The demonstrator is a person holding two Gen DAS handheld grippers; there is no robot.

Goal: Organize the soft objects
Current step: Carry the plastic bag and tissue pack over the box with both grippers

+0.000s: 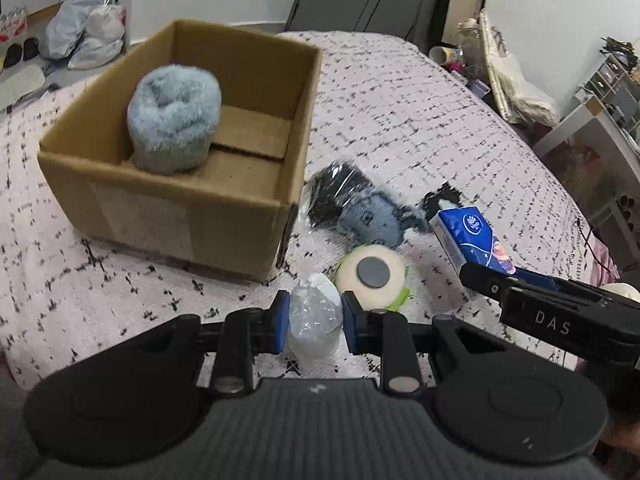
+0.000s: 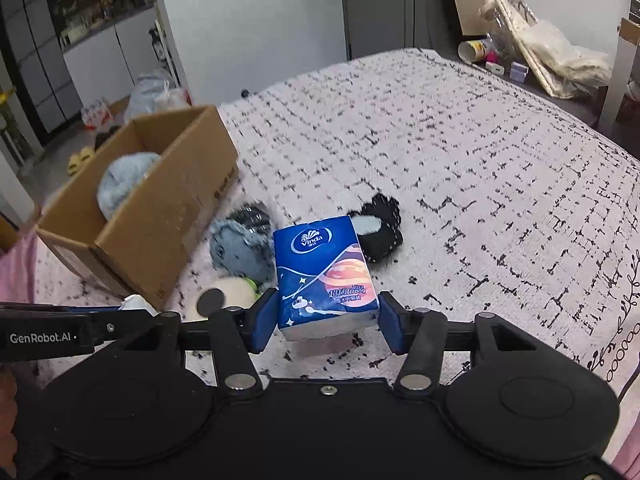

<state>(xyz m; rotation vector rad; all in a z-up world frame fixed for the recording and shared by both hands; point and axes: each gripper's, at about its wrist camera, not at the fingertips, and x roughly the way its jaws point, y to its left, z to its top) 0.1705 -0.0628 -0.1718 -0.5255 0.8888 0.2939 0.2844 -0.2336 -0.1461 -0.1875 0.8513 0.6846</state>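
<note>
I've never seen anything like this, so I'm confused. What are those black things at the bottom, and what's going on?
Those are two hand-held grabbers with cameras on them; a person holds one in each hand. One picture looks out from the left grabber, the other from the right grabber. They are over a bed with a pink cover. The left jaws squeeze a small plastic bag. The right jaws hold a blue tissue pack. A cardboard box already has a fluffy blue roll inside. A round plush toy and socks lie beside it.
</note>
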